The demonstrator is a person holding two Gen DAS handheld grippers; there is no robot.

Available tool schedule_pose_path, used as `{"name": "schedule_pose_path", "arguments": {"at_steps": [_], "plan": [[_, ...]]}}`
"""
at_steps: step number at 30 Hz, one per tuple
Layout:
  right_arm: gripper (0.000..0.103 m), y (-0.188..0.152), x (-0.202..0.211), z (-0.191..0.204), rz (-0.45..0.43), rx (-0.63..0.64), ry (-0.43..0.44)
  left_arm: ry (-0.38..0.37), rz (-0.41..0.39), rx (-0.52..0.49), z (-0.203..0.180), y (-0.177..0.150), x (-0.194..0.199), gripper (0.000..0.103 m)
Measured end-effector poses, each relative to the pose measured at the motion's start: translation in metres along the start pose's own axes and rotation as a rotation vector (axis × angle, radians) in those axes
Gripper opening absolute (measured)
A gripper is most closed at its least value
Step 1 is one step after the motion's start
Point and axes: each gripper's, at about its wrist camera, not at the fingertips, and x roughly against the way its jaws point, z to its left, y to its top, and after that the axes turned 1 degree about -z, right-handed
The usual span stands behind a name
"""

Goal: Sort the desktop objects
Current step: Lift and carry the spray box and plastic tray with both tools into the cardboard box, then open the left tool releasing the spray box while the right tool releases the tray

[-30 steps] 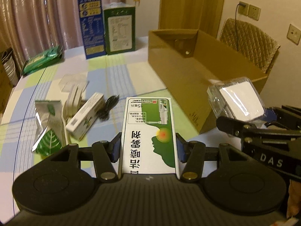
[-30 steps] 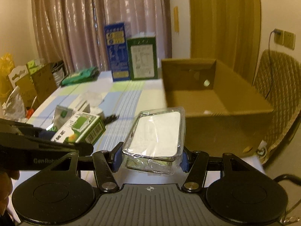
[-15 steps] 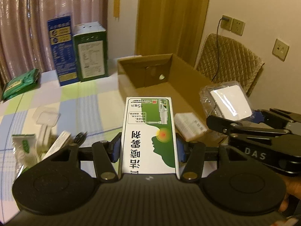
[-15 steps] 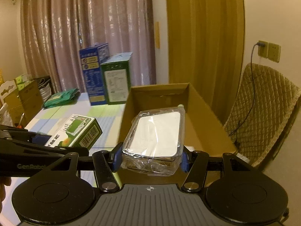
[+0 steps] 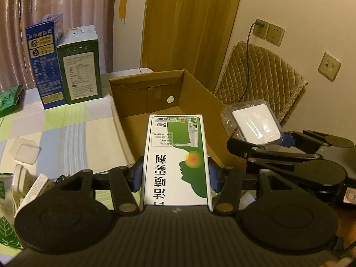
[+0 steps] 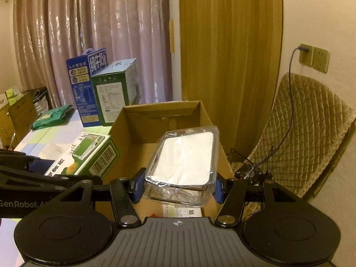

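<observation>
Here, tilted downward over the cardboard box [image 5: 124,113], a green carton [image 5: 175,160] is pinched by the left claw [image 5: 174,175], a clear plastic case [image 6: 184,158] by the right claw [image 6: 178,184].

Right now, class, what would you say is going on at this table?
A person is sorting items into a cardboard box with two handheld grippers. The left gripper is shut on a green-and-white medicine carton; the right gripper is shut on a clear plastic case. Both are held above the open box. Small packages remain on the checked tablecloth.
</observation>
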Motion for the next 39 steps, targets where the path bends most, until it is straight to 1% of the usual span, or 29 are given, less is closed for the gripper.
{"name": "schedule_pose_path", "arguments": {"at_steps": [10,16,17,27,35,36,37,39], "plan": [[0.055,0.000,-0.026,-0.011,0.029,-0.001,0.001,-0.004,0.029,0.028,0.009,0.004,-0.027,0.050],[0.055,-0.001,-0.035,-0.016,0.036,-0.009,-0.002,-0.019,0.027,0.044,0.012,0.007,-0.038,0.051],[0.055,-0.001,-0.036,-0.017,0.036,-0.009,-0.003,-0.014,0.025,0.049,0.013,0.008,-0.039,0.048],[0.055,-0.003,-0.039,-0.017,0.042,-0.014,-0.004,0.003,0.002,0.067,0.027,0.004,-0.027,0.048],[0.055,0.002,-0.042,-0.008,0.034,-0.021,0.035,0.016,-0.007,0.090,0.039,-0.002,-0.016,0.048],[0.056,0.003,-0.043,-0.007,0.030,-0.025,0.049,0.018,-0.008,0.093,0.041,-0.003,-0.015,0.048],[0.064,0.003,-0.044,-0.007,0.029,-0.031,0.063,0.018,-0.009,0.095,0.042,-0.003,-0.013,0.048],[0.074,0.004,-0.042,-0.006,0.013,-0.039,0.061,0.021,-0.009,0.099,0.045,-0.005,-0.011,0.048]]}}
